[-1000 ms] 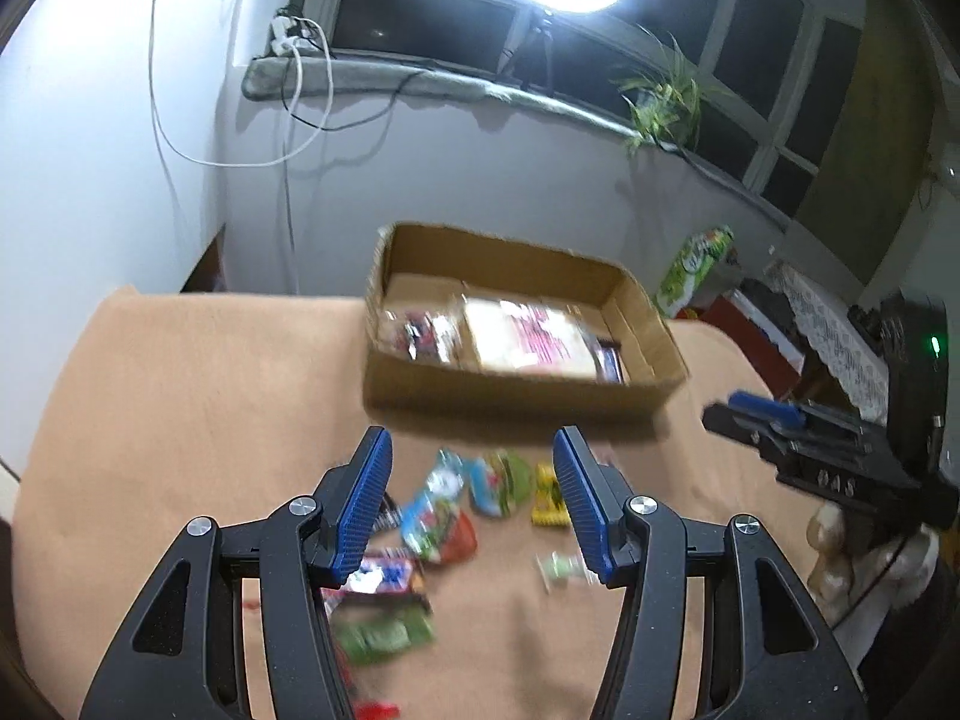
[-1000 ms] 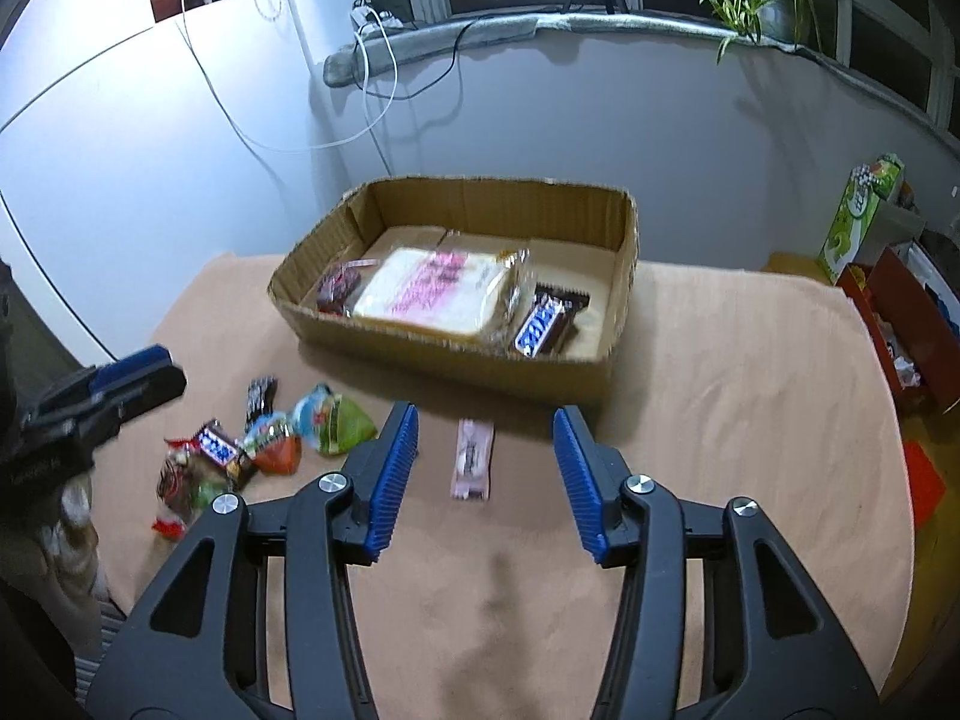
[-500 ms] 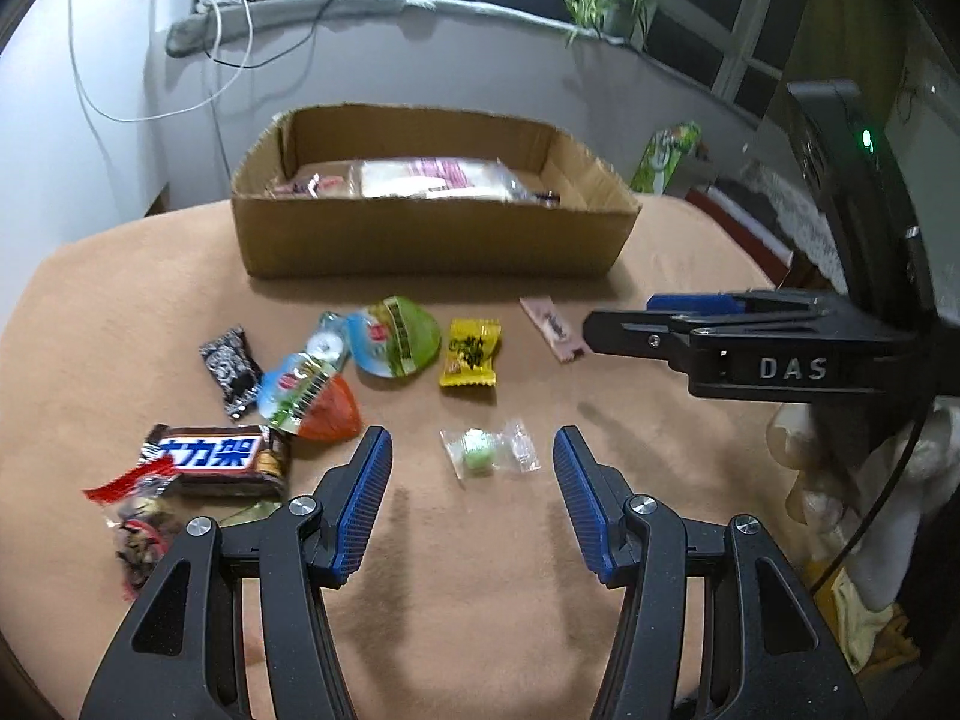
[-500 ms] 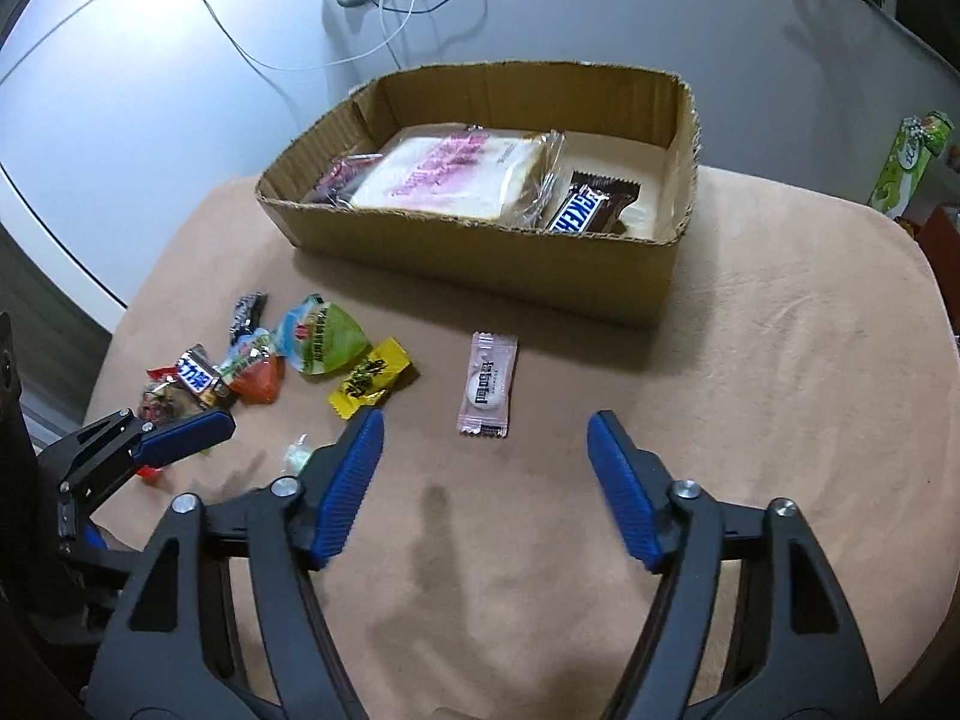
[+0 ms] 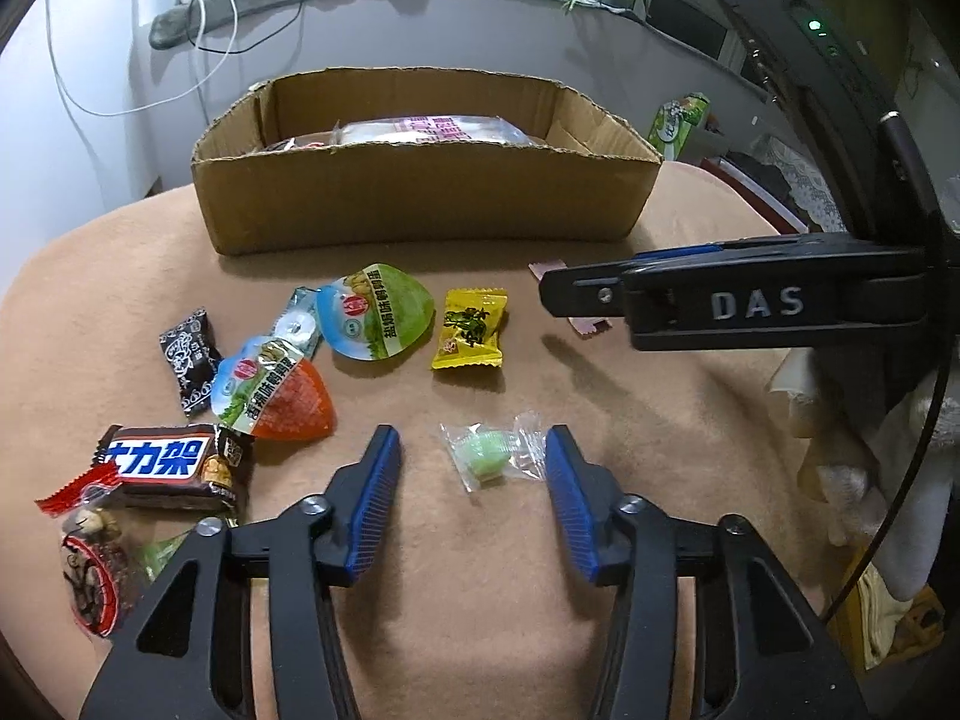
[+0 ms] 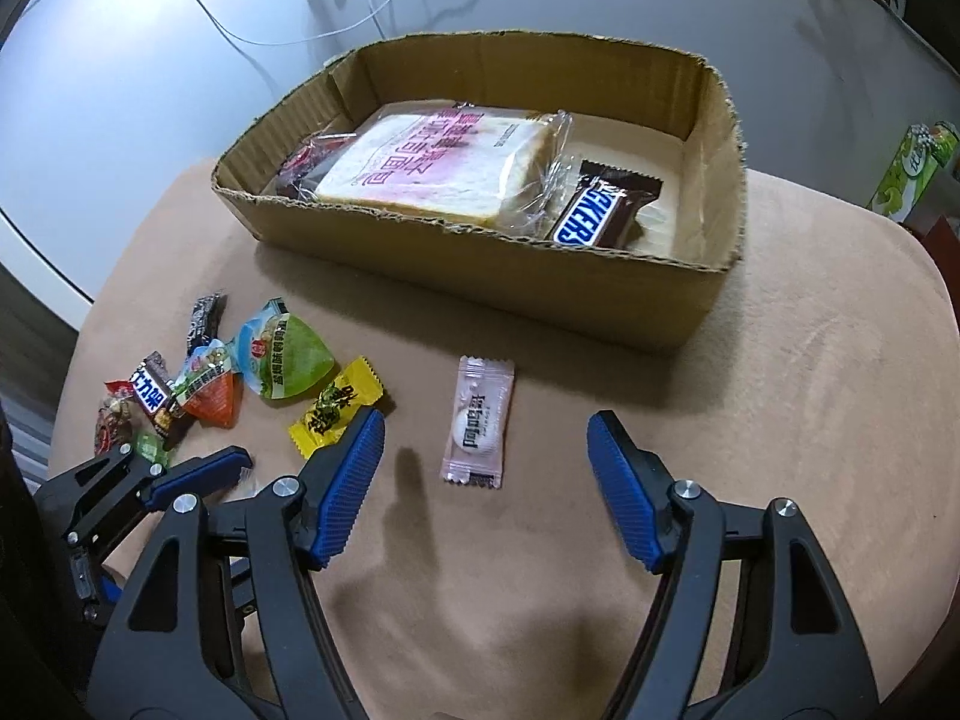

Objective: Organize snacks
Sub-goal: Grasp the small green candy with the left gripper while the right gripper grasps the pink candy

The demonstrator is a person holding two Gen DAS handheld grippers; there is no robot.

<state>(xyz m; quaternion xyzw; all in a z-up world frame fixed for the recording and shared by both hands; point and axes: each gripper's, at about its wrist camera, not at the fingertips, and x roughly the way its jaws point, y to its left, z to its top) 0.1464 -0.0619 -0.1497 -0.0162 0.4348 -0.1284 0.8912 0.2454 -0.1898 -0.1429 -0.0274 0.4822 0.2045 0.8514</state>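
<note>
Tan tabletop [image 5: 480,600] fills both views; left gripper [image 5: 474,462] is closing around the green candy [image 5: 487,457] at lower centre, pads not touching. Right gripper [image 6: 486,450] is closing around the pink sachet [image 6: 480,420], empty. Both look light, crinkly; pinch mid-wrapper

Tan table [image 6: 810,360]: box [image 6: 480,276], sweets [image 5: 474,330].

Dim warm light, soft shadows, fisheye-bent edges
</note>
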